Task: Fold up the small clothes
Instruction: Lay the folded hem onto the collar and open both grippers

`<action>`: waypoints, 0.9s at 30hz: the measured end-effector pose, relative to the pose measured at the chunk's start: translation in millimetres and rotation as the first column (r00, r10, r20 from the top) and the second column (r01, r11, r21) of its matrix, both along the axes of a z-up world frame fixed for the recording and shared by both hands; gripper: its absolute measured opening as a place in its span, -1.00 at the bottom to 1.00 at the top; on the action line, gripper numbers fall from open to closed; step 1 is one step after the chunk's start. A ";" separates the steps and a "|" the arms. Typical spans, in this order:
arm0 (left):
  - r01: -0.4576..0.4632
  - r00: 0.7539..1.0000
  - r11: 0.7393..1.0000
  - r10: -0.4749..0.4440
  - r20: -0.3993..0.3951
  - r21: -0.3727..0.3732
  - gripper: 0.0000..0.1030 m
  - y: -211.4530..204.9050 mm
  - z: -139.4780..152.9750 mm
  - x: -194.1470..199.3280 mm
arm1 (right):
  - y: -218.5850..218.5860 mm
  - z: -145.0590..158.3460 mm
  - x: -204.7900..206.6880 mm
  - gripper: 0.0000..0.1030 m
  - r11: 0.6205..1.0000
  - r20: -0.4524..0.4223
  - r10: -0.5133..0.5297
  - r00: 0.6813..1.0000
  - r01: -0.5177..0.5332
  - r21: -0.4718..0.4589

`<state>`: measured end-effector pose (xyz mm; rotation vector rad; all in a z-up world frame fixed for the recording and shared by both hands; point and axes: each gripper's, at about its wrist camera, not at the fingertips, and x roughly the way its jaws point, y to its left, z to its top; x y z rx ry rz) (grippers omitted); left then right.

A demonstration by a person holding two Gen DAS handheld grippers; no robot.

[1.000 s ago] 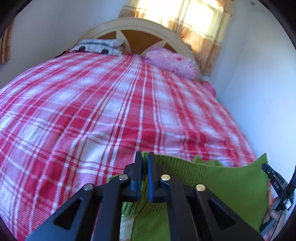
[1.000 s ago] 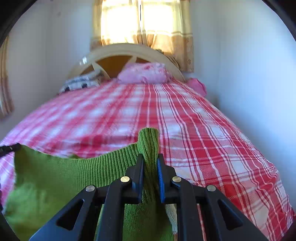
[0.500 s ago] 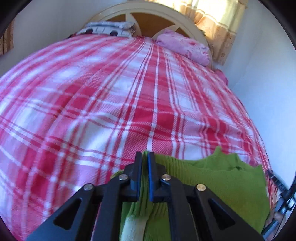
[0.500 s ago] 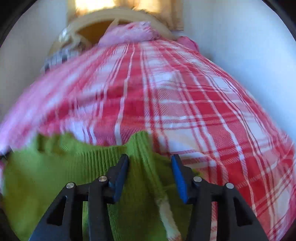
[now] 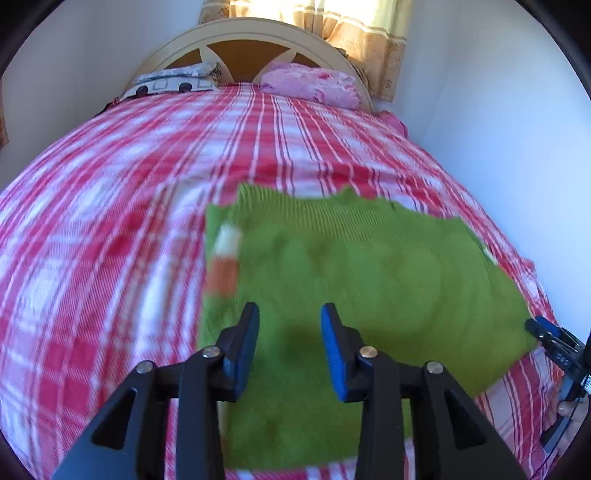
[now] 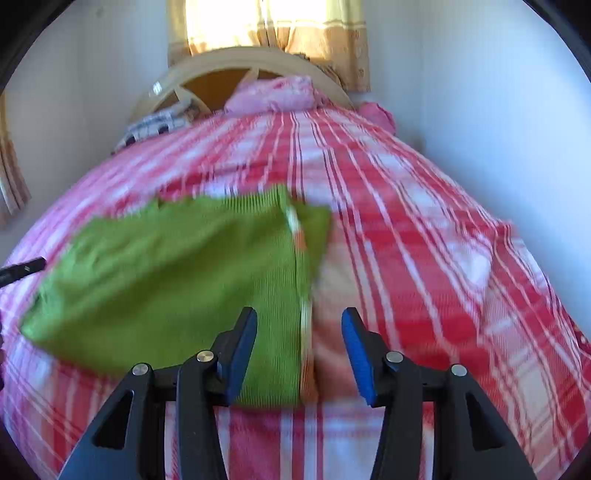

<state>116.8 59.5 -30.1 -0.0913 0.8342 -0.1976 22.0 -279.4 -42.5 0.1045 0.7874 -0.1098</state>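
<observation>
Both grippers, left [image 5: 290, 332] and right [image 6: 299, 339], angled downward, jaws just spread, above the green garment [image 5: 351, 266].

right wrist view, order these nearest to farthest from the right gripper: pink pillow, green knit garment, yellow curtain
1. The green knit garment, lying flat on the bed just ahead of the open right gripper, mostly to its left.
2. The pink pillow, at the head of the bed.
3. The yellow curtain, behind the headboard.

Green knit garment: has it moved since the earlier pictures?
Yes. The green ribbed knit garment, earlier held up at the tool tips, now lies flat on the red-and-white plaid bedspread, released and farther from both cameras, toward the cream headboard.
</observation>
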 end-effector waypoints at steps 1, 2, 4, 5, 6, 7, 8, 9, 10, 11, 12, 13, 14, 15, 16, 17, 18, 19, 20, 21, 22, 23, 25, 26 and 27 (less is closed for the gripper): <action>-0.002 1.000 1.000 0.002 -0.003 0.011 -0.20 -3.3 -2.3 -3.1 | 0.7 -7.0 1.0 -0.05 1.000 -0.024 -0.010 1.000 0.011 0.000; -0.006 1.000 1.000 0.006 -0.006 0.027 -0.20 -7.6 -6.3 -7.7 | 0.8 -12.8 1.8 -0.05 1.000 -0.035 -0.015 0.999 0.016 0.010; -0.011 1.000 0.999 0.012 -0.012 0.051 -0.20 -13.3 -13.5 -13.1 | -2.9 -16.4 2.5 -0.30 0.998 -0.030 -0.003 1.000 0.005 0.059; -0.020 1.000 0.997 0.022 -0.019 0.068 -0.20 -15.0 -17.7 -13.7 | -2.8 -14.7 1.6 -0.64 0.998 -0.029 -0.003 1.000 0.005 0.063; -0.021 1.000 0.997 0.023 -0.020 0.080 -0.20 -15.7 -20.3 -14.6 | -0.3 -12.1 -2.0 -0.75 0.999 -0.030 -0.001 1.000 0.002 0.033; -0.019 1.000 0.995 0.020 -0.010 0.099 -0.19 -15.9 -22.2 -14.5 | 2.5 -10.2 -5.5 -0.78 1.000 -0.039 0.010 0.999 -0.010 0.012; -0.021 1.000 0.994 0.021 -0.001 0.110 -0.17 -14.4 -22.9 -16.5 | 2.8 -10.4 -9.0 -0.79 1.000 -0.052 0.015 0.999 -0.015 -0.001; -0.025 1.000 0.993 0.025 0.003 0.119 -0.17 -11.3 -24.6 -15.5 | 1.5 -12.5 -16.6 -0.80 1.000 -0.066 0.013 0.998 -0.013 -0.001; -0.024 1.000 0.994 0.025 -0.003 0.106 -0.17 -7.4 -26.3 -15.6 | -0.9 -14.3 -21.9 -0.80 1.000 -0.067 0.010 0.998 -0.010 0.007; -0.021 1.000 0.997 0.022 -0.011 0.075 -0.17 -2.4 -27.1 -13.7 | -5.1 -15.7 -29.3 -0.80 1.000 -0.068 0.005 0.998 -0.003 0.027; -0.019 1.000 0.998 0.020 -0.013 0.062 -0.17 0.1 -27.5 -14.5 | -8.7 -14.6 -33.2 -0.80 0.999 -0.063 -0.001 0.998 0.005 0.054; -0.017 1.000 0.998 0.018 -0.013 0.061 -0.17 -0.4 -27.8 -15.8 | -9.5 -14.2 -35.3 -0.80 0.997 -0.062 -0.006 0.998 0.011 0.070; -0.011 1.000 0.998 0.011 -0.011 0.070 -0.17 -1.4 -27.9 -15.5 | -11.8 -14.6 -38.1 -0.80 0.996 -0.062 -0.010 0.998 0.016 0.090; -0.002 1.000 0.997 0.003 -0.009 0.081 -0.17 -2.7 -27.6 -15.9 | -13.8 -15.7 -38.6 -0.78 0.995 -0.066 -0.012 0.998 0.018 0.101; 0.002 1.000 0.997 -0.002 -0.007 0.083 -0.17 -3.1 -27.1 -17.4 | -16.6 -15.8 -38.8 -0.69 0.993 -0.071 -0.014 0.997 0.022 0.114; 0.003 1.000 0.997 -0.002 -0.006 0.073 -0.17 -0.5 -24.9 -20.0 | -18.5 -14.6 -38.7 -0.66 0.992 -0.076 -0.016 0.997 0.025 0.120; 0.001 1.000 0.999 0.000 -0.007 0.054 -0.16 3.1 -22.9 -24.5 | -20.3 -10.9 -39.6 -0.61 0.991 -0.078 -0.019 0.997 0.029 0.128; -0.005 1.000 1.000 0.005 -0.010 0.025 -0.13 8.7 -20.6 -29.2 | -20.8 -5.8 -42.6 -0.61 0.991 -0.075 -0.037 0.997 0.046 0.126; -0.025 1.000 1.000 0.025 -0.004 -0.008 0.00 17.8 -16.6 -37.2 | -20.5 1.8 -47.3 -0.61 0.992 -0.054 -0.078 0.996 0.083 0.097; -0.044 0.999 0.999 0.045 0.006 -0.018 0.17 22.8 -15.0 -41.5 | -15.8 15.5 -57.5 -0.61 0.992 0.017 -0.123 0.992 0.122 0.034; -0.079 0.996 0.997 0.080 0.030 -0.023 0.24 29.1 -12.2 -49.0 | -9.8 24.4 -62.8 -0.61 0.993 0.069 -0.118 0.991 0.118 0.003; -0.125 0.990 0.992 0.125 0.061 -0.012 0.31 34.9 -10.1 -56.5 | 1.2 35.3 -65.4 -0.61 0.995 0.122 -0.087 0.989 0.091 -0.029; -0.174 0.982 0.985 0.172 0.078 0.013 0.31 39.1 -10.6 -60.6 | 24.8 45.5 -56.2 -0.61 1.000 0.146 -0.006 0.989 0.010 -0.029; -0.196 0.978 0.981 0.195 0.067 0.009 0.31 42.2 -12.5 -61.9 | 38.0 46.6 -47.2 -0.61 0.999 0.139 0.038 0.989 -0.037 -0.010; -0.207 0.977 0.978 0.207 0.057 -0.001 0.31 43.6 -14.0 -62.1 | 50.2 46.4 -38.6 -0.61 0.997 0.134 0.072 0.988 -0.073 0.004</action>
